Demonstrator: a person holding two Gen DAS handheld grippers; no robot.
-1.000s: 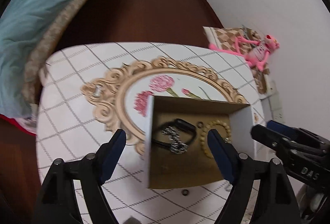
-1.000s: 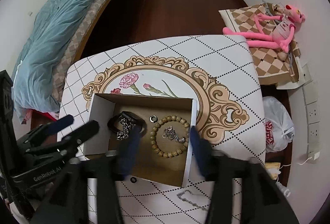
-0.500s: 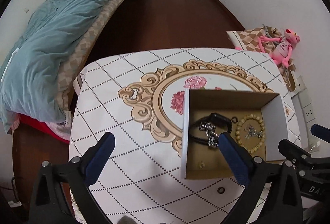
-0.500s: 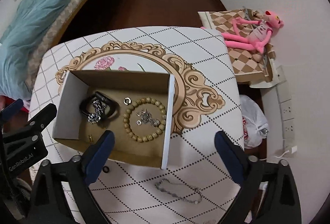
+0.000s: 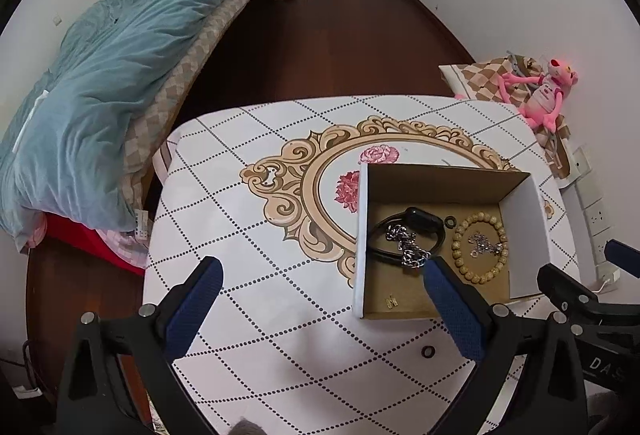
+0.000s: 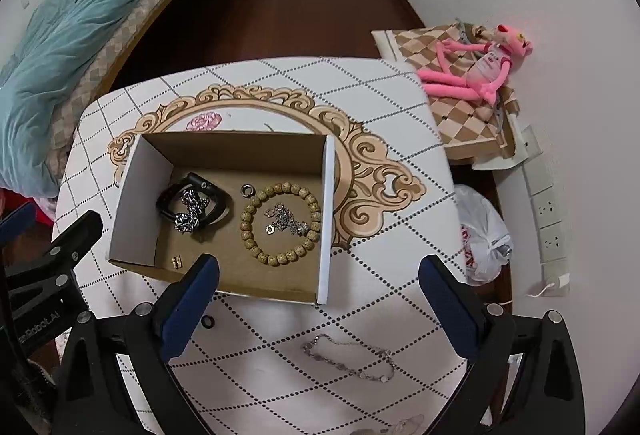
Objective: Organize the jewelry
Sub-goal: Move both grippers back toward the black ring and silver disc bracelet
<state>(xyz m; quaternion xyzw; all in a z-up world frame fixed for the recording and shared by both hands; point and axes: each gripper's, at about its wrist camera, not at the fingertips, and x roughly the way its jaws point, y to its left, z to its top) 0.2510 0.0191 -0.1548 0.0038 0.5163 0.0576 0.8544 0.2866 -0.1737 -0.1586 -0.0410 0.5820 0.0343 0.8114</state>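
Note:
An open cardboard box [image 6: 328,203] [image 5: 362,235] sits on the patterned table. Inside lie a black watch band [image 6: 216,199] [image 5: 420,219] with a silver chain [image 6: 188,221] on it, a beaded bracelet [image 6: 280,259] [image 5: 480,277] around a silver trinket [image 6: 286,223], a small ring [image 6: 247,190] and a gold clasp [image 6: 176,261]. A silver chain bracelet [image 6: 348,359] and a black ring [image 6: 207,321] [image 5: 428,351] lie on the table in front of the box. My right gripper [image 6: 320,295] is open and empty above the chain bracelet. My left gripper [image 5: 320,295] is open and empty, left of the box.
A bed with a blue quilt [image 5: 100,95] stands left of the table. A pink plush toy [image 6: 476,71] lies on a checkered cushion at the right wall. A plastic bag [image 6: 480,239] and wall sockets [image 6: 548,219] are right of the table.
Both grippers have pulled back and up from the box, and both have opened wider. The chain bracelet in front of the box has come into the right wrist view.

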